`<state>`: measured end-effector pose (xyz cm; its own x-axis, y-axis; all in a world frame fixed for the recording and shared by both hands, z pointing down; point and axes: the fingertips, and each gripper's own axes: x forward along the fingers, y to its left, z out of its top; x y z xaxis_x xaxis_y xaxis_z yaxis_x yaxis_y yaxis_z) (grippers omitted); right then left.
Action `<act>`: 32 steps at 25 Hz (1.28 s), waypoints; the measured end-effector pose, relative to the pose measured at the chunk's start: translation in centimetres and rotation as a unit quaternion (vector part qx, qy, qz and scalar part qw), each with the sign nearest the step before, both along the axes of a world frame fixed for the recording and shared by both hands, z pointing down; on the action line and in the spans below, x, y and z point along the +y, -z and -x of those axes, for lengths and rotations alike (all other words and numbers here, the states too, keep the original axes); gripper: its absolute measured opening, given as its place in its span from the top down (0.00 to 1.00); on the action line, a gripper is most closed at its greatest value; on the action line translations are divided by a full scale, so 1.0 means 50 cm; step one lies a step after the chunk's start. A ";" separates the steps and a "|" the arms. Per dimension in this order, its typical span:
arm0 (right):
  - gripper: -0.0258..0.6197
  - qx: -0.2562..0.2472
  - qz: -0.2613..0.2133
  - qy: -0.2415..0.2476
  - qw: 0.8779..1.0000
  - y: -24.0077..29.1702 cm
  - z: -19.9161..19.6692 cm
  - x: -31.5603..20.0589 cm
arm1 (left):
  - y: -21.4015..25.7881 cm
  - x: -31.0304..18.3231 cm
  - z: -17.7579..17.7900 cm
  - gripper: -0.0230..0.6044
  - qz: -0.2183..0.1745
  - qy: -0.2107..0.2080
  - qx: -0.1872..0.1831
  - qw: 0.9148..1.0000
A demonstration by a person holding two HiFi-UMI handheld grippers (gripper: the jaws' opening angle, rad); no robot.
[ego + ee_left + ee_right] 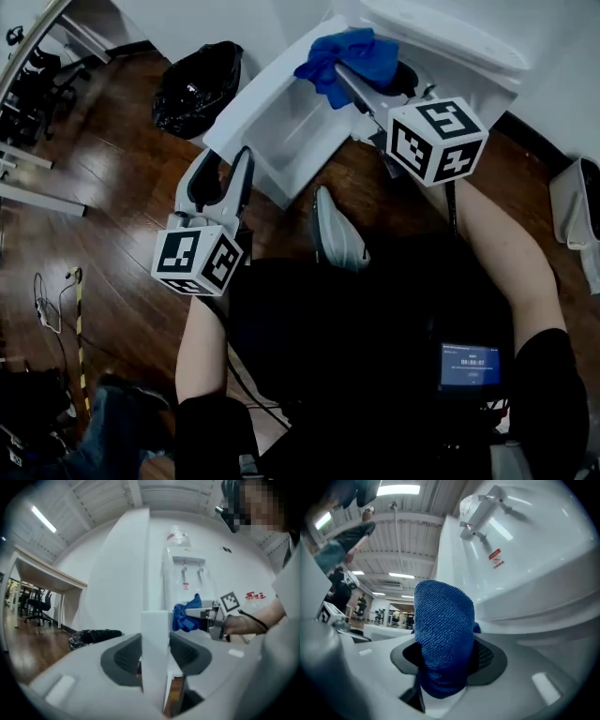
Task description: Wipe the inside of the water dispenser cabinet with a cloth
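A red-and-white sticker sits under the taps of the white water dispenser, its print too small to read. Text on the chest-worn screen is also illegible. A black rubbish bag lies on the wooden floor beyond the open cabinet door. The left gripper pinches that door's free edge, a pad on each face. The right gripper clamps a bunched blue cloth, whose long axis runs out past the jaws at the cabinet mouth below the taps.
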<state>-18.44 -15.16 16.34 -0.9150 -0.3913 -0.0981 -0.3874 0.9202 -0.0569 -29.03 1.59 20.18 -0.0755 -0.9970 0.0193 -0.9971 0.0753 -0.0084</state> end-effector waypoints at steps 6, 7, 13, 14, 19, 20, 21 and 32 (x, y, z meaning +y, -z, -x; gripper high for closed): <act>0.61 0.046 -0.102 -0.080 0.990 -0.050 0.008 -0.048 | 0.011 0.001 0.002 0.66 -0.017 -0.002 0.012 1.000; 0.61 0.046 -0.092 -0.070 0.992 -0.050 0.014 -0.042 | 0.016 0.002 -0.002 0.66 -0.019 -0.003 0.011 1.000; 0.60 0.000 -0.112 0.036 0.993 0.024 0.068 0.106 | 0.014 -0.005 0.009 0.66 -0.034 -0.001 0.020 0.999; 0.60 0.006 -0.128 0.060 0.990 0.027 0.085 0.142 | 0.006 -0.007 0.015 0.66 -0.031 0.002 0.019 0.999; 0.60 0.032 -0.157 0.158 0.974 0.012 0.145 0.299 | -0.056 -0.010 0.030 0.64 0.020 0.001 0.020 1.000; 0.60 0.024 -0.157 0.168 0.973 0.013 0.151 0.318 | -0.067 -0.011 0.032 0.63 0.028 -0.003 0.022 0.999; 0.60 0.013 -0.158 0.175 0.972 0.015 0.155 0.329 | -0.079 -0.013 0.034 0.63 0.036 -0.007 0.021 0.999; 0.60 0.001 -0.147 0.034 0.989 -0.064 0.064 0.034 | -0.120 -0.025 0.045 0.66 0.064 -0.013 0.028 0.997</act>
<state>-21.62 -13.45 19.52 -0.9384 -0.2842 -0.1966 -0.3243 0.9206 0.2173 -31.29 0.34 26.18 -0.0457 -0.9876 0.1502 -0.9979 0.0522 0.0395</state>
